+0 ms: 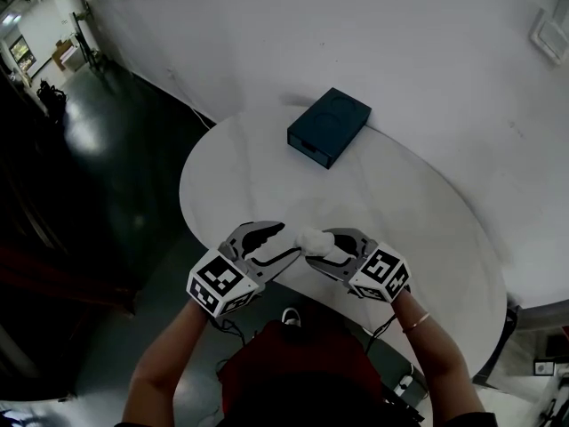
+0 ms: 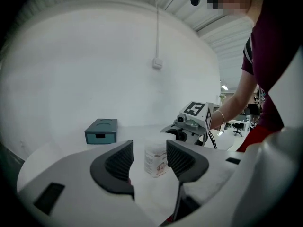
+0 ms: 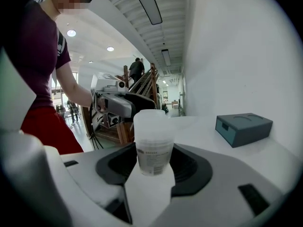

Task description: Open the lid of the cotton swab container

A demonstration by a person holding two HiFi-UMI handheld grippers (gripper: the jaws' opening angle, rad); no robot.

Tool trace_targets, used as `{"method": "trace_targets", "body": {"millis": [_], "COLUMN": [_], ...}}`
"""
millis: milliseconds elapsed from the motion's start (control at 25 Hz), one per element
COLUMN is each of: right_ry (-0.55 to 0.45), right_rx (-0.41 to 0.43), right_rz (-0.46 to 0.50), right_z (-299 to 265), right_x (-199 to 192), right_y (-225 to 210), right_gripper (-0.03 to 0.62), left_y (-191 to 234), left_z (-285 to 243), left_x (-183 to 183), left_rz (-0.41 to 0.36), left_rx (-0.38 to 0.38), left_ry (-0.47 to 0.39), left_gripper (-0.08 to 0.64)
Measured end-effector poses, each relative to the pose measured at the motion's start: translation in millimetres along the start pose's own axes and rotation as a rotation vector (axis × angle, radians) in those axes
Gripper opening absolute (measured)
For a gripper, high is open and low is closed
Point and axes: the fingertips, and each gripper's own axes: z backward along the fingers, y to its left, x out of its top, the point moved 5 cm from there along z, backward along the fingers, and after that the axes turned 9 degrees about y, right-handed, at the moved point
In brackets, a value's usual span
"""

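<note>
The right tongs (image 3: 154,161) are clamped on the cotton swab container (image 3: 153,143), holding it upright by its lower body, with the translucent lid seated on top. Facing them from the other side, the left tongs (image 2: 149,158) stand apart. The container's upper part shows in their gap, and the pads (image 2: 119,161) are not pressing on it. Both pairs of tongs hang above the near edge of the white tabletop (image 1: 404,205). Well beyond the tongs, a dark teal box (image 1: 328,126) lies on the tabletop by the wall.
</note>
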Motion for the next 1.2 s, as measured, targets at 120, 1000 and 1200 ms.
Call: {"method": "trace_targets", "body": {"millis": [120, 1000, 1200], "right_ry": [0.023, 0.037, 0.036], "right_rx": [0.009, 0.096, 0.086], "right_rz": [0.021, 0.109, 0.119], "right_z": [-2, -14, -16], "right_x": [0, 11, 13], "right_y": [2, 16, 15], "right_gripper": [0.227, 0.225, 0.225], "left_y": [-4, -12, -7], "left_z": [-1, -19, -19], "left_x": [1, 3, 2], "left_rz": [-0.017, -0.167, -0.156], "left_rx": [-0.031, -0.194, -0.216], "left_ry": [0.022, 0.139, 0.148], "left_gripper": [0.221, 0.264, 0.262]}}
